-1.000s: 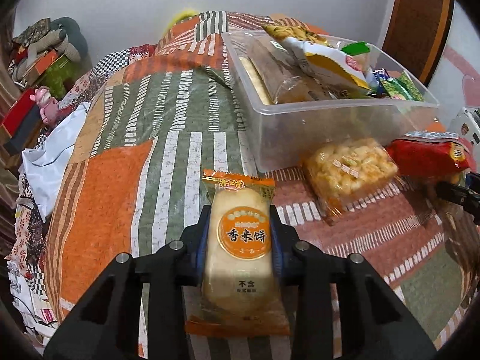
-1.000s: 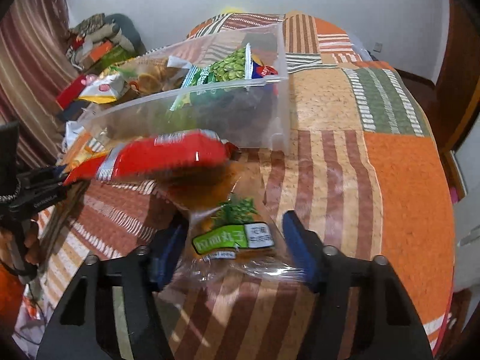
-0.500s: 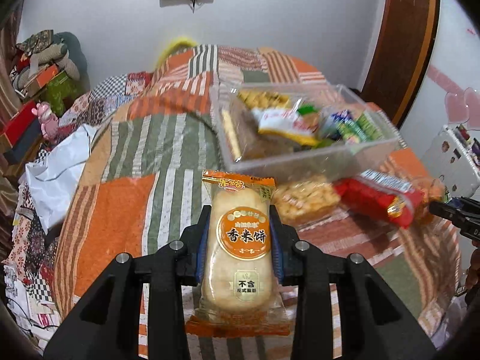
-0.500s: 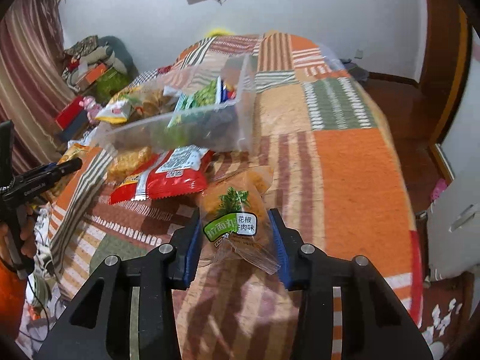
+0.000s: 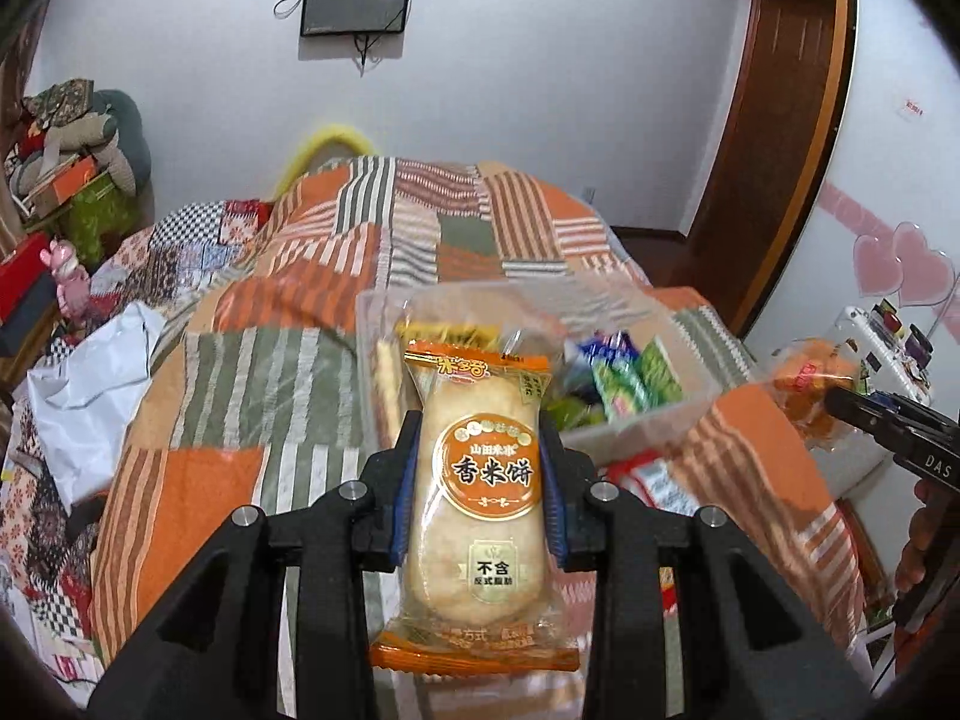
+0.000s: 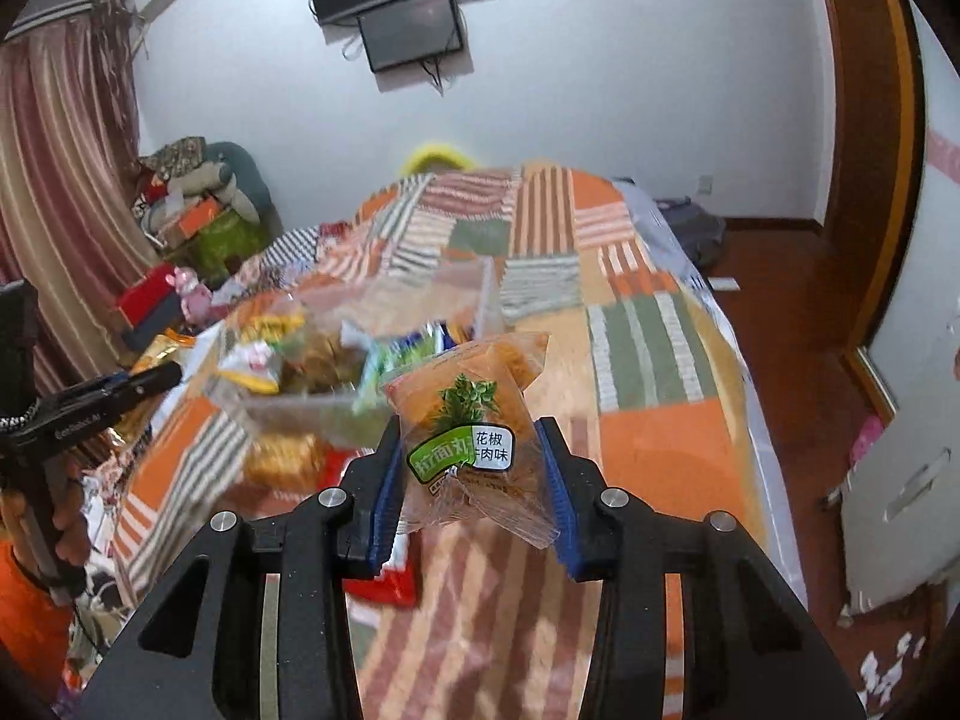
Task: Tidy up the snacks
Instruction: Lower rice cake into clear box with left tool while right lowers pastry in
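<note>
Holding packets above the quilt short of the clear bin (image 5: 690,414), left gripper (image 5: 480,492) clamps a rice cracker (image 5: 480,480), right gripper (image 6: 471,468) a noodle snack (image 6: 474,420); several packets already lie inside, others wait beside it.

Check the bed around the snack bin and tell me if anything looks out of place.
Two packets still lie loose on the patchwork bedspread in front of the clear bin: a yellow puffed snack pack and a red packet. They belong in the bin with the rest. Nothing looks spilled or torn, though blur hides fine detail.
</note>
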The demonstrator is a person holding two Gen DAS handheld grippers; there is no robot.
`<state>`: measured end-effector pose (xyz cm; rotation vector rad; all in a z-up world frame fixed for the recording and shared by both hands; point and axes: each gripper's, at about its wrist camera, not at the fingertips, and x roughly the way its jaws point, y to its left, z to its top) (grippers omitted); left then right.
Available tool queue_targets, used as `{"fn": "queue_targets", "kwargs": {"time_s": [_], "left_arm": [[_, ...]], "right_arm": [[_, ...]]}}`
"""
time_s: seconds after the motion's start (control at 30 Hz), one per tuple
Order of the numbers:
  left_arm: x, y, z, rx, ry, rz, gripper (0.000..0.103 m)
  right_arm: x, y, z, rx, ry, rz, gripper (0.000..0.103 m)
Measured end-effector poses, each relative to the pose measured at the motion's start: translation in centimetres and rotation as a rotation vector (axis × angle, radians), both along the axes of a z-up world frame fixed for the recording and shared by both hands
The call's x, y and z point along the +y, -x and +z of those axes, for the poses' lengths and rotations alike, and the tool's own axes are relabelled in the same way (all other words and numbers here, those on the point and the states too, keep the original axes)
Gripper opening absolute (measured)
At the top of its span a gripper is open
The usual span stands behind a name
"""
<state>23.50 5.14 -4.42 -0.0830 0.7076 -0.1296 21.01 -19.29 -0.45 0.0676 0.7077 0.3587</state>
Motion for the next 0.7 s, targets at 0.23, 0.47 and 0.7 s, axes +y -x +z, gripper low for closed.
{"fn": "queue_targets", "kwargs": {"time_s": [0.23, 0.47, 0.7], "left_arm": [[-1.0, -3.1, 1.5, -0.011, 0.016, -0.022, 0.034], [-1.5, -5.8, 2.1, -0.010, 0.033, -0.031, 0.034], [-2.7, -8.8, 1.0, 0.027, 0.015, -0.060, 0.034]], "right_arm": [[1.9, -2.3, 1.4, -0.045, -0.041, 0.028, 0.038], [4.4, -4.6, 1.7, -0.054, -0.055, 0.060, 0.038], [6.7, -7.4, 0.2, -0.017, -0.011, 0.078, 0.038]]}}
